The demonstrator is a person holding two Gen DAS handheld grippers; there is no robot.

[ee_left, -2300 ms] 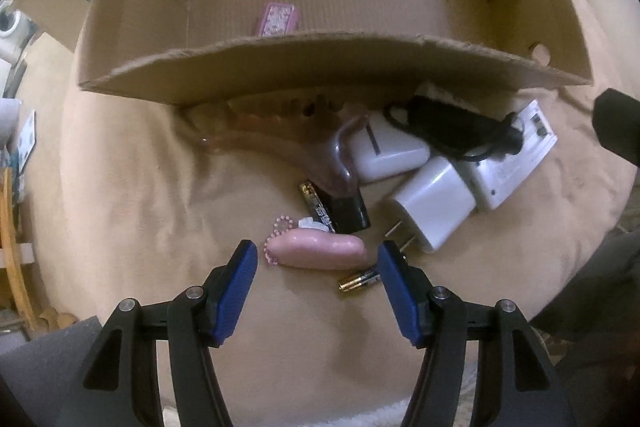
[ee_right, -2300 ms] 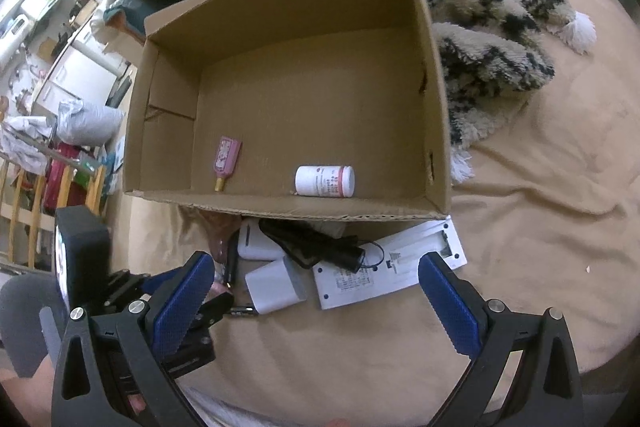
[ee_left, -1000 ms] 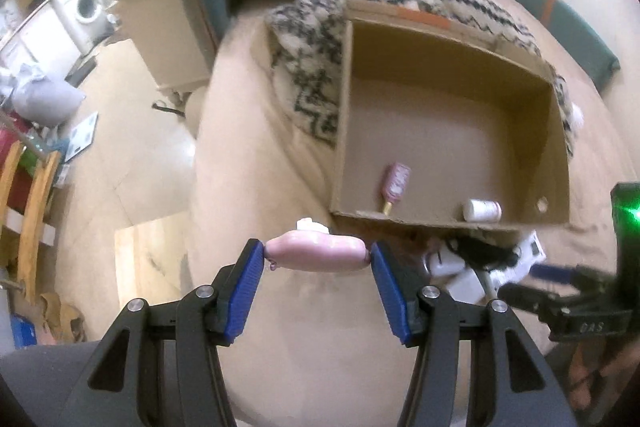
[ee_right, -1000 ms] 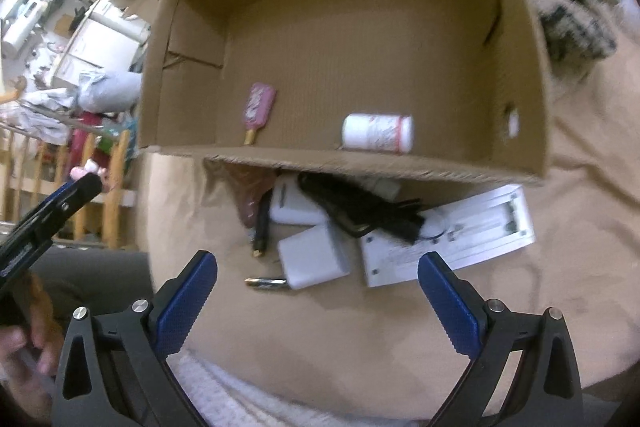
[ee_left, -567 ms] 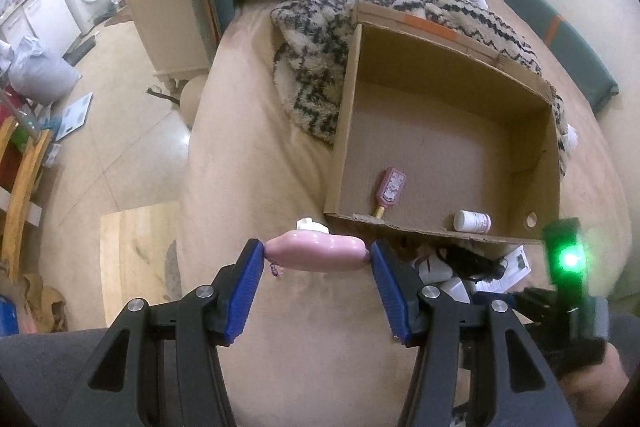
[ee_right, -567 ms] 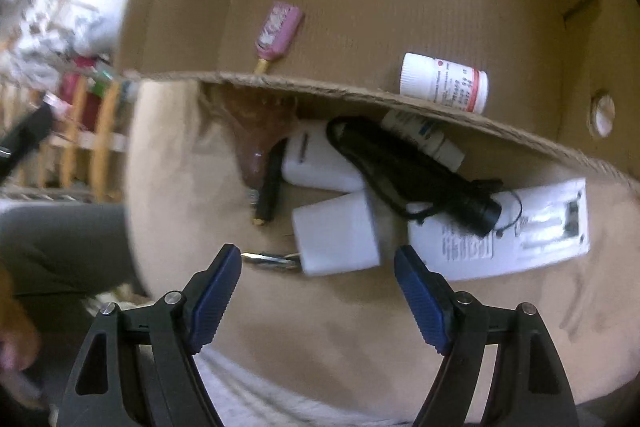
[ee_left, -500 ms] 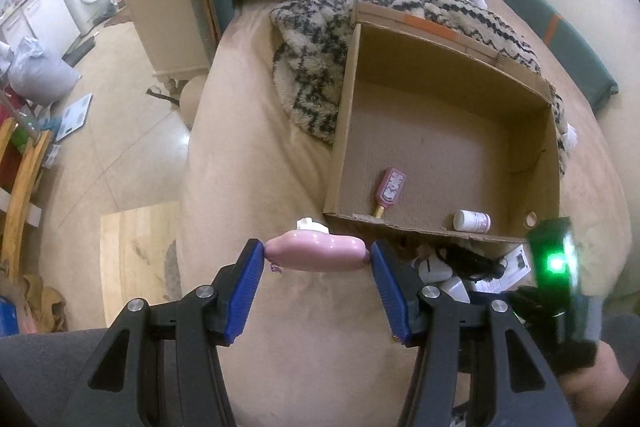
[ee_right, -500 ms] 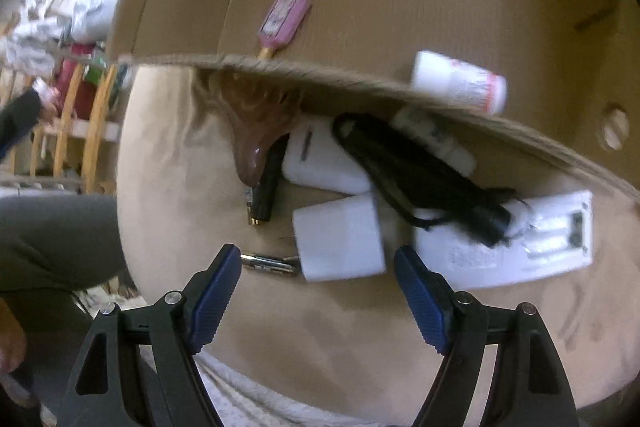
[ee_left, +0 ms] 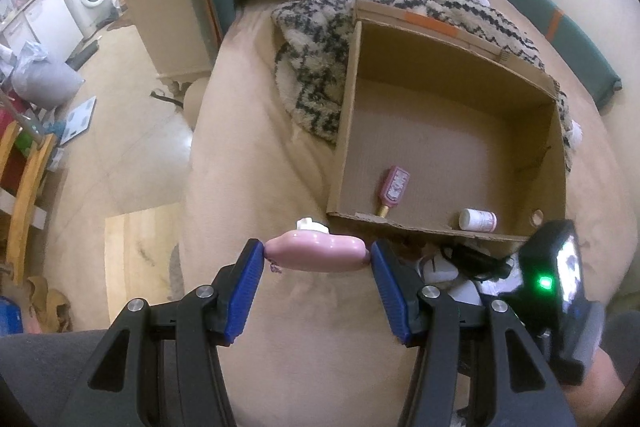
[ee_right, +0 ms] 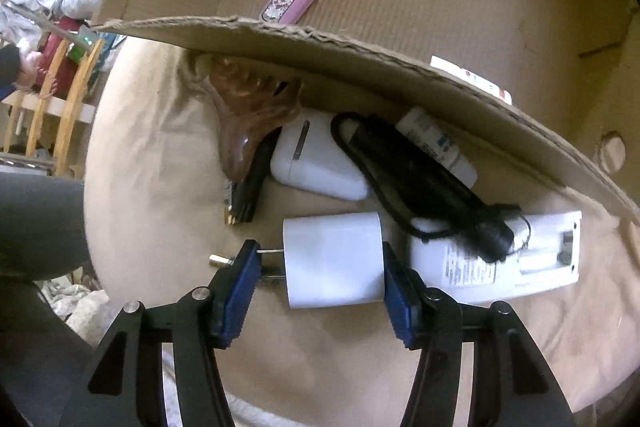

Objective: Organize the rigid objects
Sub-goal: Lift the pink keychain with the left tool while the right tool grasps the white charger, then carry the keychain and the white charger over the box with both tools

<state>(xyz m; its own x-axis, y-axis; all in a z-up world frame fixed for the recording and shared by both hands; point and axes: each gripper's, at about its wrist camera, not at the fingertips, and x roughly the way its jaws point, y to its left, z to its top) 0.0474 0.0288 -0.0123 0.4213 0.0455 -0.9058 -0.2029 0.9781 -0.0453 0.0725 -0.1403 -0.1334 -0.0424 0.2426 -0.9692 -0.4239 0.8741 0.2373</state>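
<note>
Left wrist view: the left gripper (ee_left: 318,257) is clamped on a pink oblong object (ee_left: 316,254), held lengthwise between the blue pads above the beige cushion (ee_left: 256,179). The cardboard box (ee_left: 344,131) is seen ahead to the right, with a pink flat bottle (ee_left: 394,189) and a white pill bottle (ee_left: 478,219) lying on its floor near the front wall. The right gripper's body is glimpsed at lower right, green light on.

Right wrist view: the right gripper (ee_right: 316,259) is closing around a white plug adapter (ee_right: 334,261) lying on the cushion just in front of the box wall; the pads are at its prongs and rear face, firm contact cannot be told. A second white charger (ee_right: 316,159), a black corded device (ee_right: 424,183), a brown hair claw (ee_right: 248,111) and a white flat device (ee_right: 520,263) are grouped beside it.
</note>
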